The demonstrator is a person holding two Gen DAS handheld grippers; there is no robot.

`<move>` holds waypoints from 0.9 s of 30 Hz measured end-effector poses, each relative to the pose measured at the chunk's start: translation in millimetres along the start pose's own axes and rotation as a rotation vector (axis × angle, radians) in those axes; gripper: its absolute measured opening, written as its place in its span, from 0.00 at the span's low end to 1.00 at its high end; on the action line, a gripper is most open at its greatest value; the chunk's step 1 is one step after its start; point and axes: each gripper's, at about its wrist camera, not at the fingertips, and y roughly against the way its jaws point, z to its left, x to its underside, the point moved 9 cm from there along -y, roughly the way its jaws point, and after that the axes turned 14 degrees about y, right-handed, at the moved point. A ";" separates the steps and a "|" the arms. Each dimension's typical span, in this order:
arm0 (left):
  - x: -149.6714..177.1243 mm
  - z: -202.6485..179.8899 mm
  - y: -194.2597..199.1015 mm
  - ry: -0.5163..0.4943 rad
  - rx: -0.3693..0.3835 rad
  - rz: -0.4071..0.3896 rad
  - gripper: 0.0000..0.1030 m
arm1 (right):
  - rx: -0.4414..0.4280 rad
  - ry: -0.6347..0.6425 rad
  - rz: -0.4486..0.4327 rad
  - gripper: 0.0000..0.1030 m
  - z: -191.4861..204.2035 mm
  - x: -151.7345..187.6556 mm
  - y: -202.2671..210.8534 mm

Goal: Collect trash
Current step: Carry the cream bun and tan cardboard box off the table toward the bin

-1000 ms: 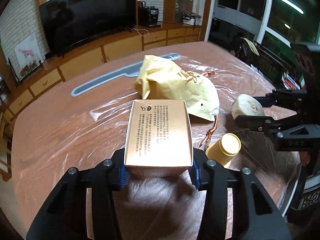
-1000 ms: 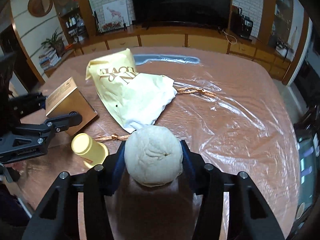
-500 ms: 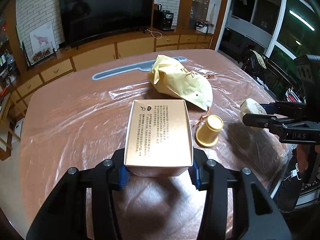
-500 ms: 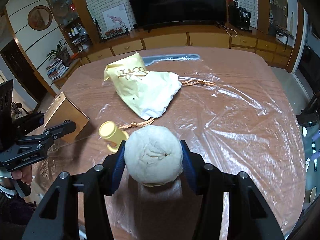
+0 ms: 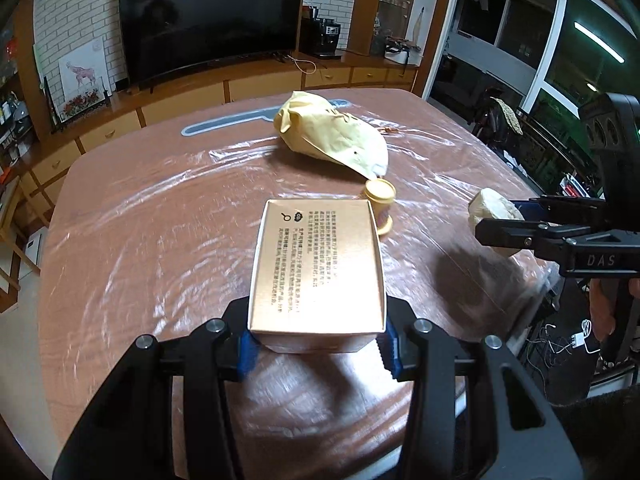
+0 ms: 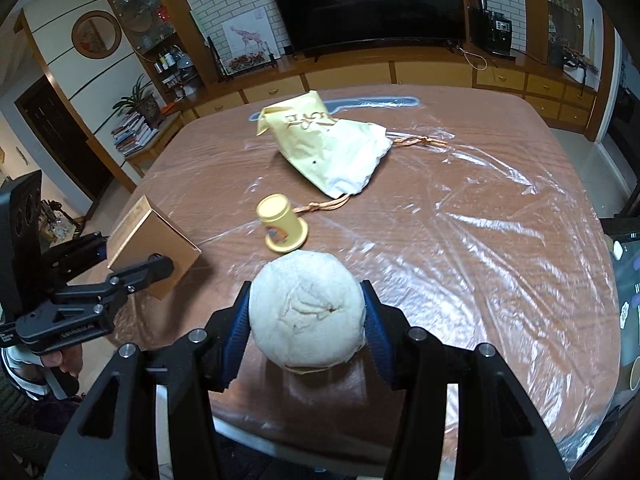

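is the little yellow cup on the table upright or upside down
Upside down. The yellow cup stands on the table with its wider flared rim down and its closed base facing up.

Yellow cup: near side hidden behind gold box. Box print too small to read. Bag lettering partly folded, illegible. Grey strip partly behind bag.
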 end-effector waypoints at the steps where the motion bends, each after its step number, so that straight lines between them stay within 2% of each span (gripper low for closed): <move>1: 3.1 -1.5 2.4 -0.001 0.003 -0.001 0.47 | -0.008 0.000 -0.002 0.49 2.8 1.4 2.0; 14: 35.1 -15.0 29.1 -0.050 0.036 0.006 0.47 | -0.072 0.035 0.019 0.49 35.5 26.1 20.4; 27: 70.3 -27.4 39.0 -0.083 0.059 0.050 0.47 | -0.116 0.046 0.064 0.49 58.4 62.5 30.3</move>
